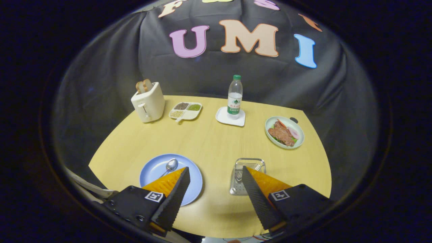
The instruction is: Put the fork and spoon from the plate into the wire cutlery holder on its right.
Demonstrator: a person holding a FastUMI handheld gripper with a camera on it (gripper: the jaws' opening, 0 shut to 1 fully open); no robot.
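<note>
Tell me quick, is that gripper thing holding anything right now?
Gripper: open, fingers spread wide, holding nothing, above the table between the blue plate and the wire cutlery holder.

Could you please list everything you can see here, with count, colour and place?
Table: one, light wood, under everything.
Plate: one, blue, behind one finger.
Spoon: one, silver, on the blue plate.
Wire cutlery holder: one, silver, right of the plate; something metallic inside.
Toaster: one, cream, far side, bread in it.
Divided dish: one, white, beside the toaster.
Bottle: one, clear, green cap, on a white coaster.
Food plate: one, pale green, beyond the holder.
Gripper: one, fingers open, empty.
</note>
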